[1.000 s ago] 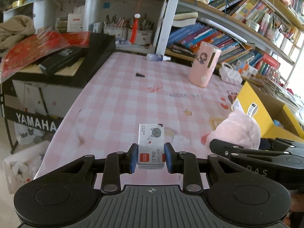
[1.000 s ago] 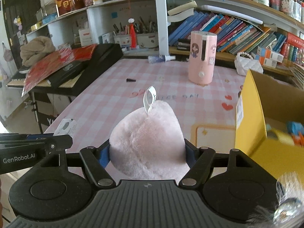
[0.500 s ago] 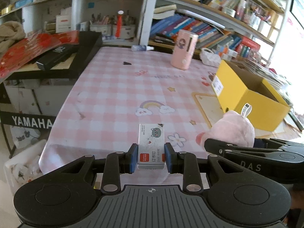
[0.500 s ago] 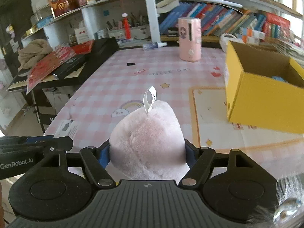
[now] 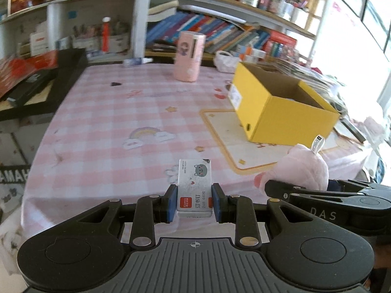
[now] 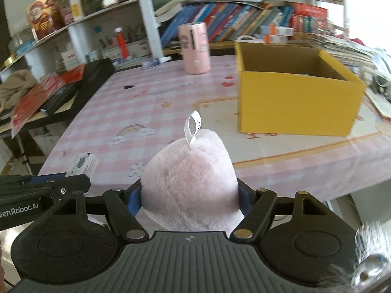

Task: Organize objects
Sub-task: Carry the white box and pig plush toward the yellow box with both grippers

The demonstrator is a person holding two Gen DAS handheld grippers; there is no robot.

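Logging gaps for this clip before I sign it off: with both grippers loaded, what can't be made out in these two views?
- Yellow box contents: both views, near wall hides the floor; only a bluish sliver shows.
- Pink plush toy: right wrist view, underside hidden behind the right gripper; face not shown.
- Staple box: left wrist view, small print unreadable; lower end hidden by the left gripper.
- Small black object: too small to identify.
- Shelf book titles: blurred.
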